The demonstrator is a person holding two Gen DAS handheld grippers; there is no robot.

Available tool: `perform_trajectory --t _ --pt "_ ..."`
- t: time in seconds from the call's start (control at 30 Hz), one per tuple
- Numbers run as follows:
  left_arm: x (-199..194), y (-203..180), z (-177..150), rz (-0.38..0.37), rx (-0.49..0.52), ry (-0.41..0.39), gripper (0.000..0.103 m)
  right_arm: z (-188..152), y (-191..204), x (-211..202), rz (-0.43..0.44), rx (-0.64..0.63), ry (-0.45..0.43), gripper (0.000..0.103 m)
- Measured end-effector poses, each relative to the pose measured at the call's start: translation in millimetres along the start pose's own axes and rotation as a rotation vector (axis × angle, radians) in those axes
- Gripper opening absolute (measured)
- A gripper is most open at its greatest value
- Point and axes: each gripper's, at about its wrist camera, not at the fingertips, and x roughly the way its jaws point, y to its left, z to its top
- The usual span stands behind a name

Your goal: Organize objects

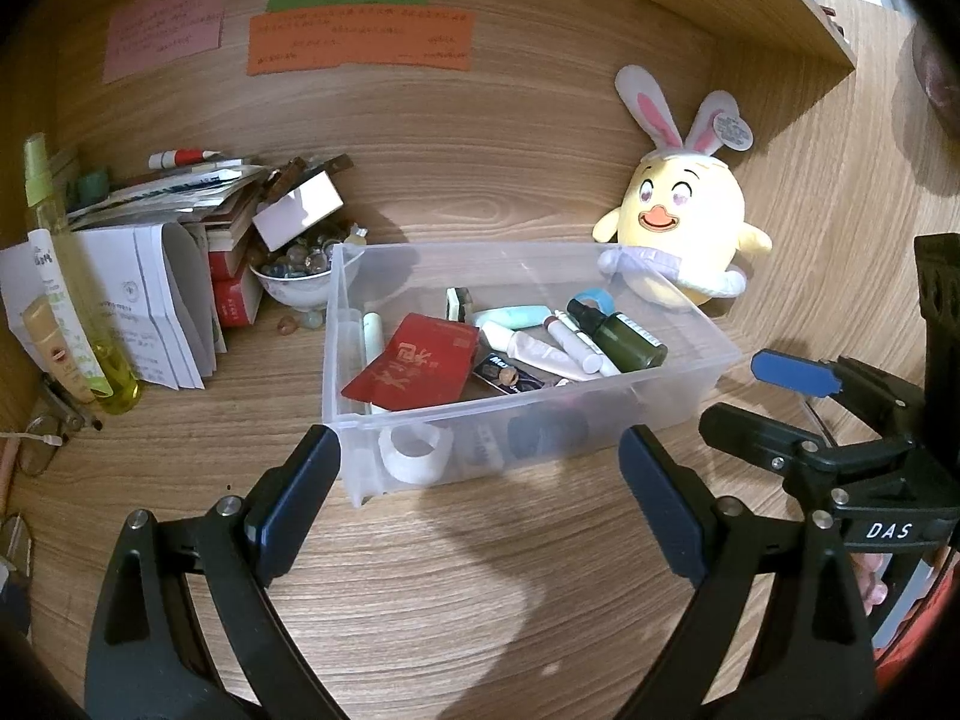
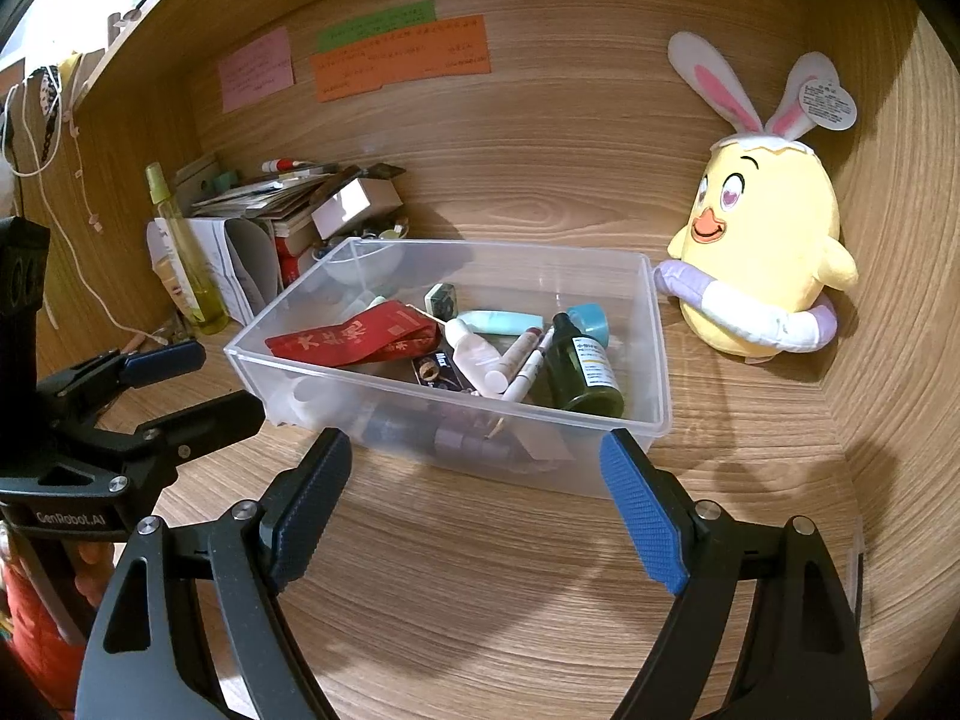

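Clear bin [image 1: 690,384]; red envelope [image 1: 414,369]; yellow plush [image 1: 684,222].

Ahead of both grippers, the storage bin [image 1: 522,414] is clear, smooth plastic with a slightly frosted look. The desk [image 1: 456,570] under it and the back panel [image 1: 480,138] are matt wood-grain laminate. The left gripper [image 1: 480,504] has black, faintly glossy plastic arms with small shiny metal rivets; the right gripper [image 2: 474,510] carries blue pads [image 2: 645,528] with a fine knurled texture. Inside the bin, the red envelope [image 1: 414,369] is printed paper and the dark green bottle [image 2: 585,369] is glossy. Beyond the bin to the right, the chick toy [image 2: 762,246] is soft plush cloth. The sticky notes [image 1: 360,42] are matt paper.
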Motion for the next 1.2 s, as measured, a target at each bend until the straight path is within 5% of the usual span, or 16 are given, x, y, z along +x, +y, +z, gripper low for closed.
perform_trajectory --t 1.2 --pt "5.2 -2.1 -0.3 -0.008 -0.006 0.037 0.095 -0.2 3.5 6.5 0.001 -0.008 0.02 0.083"
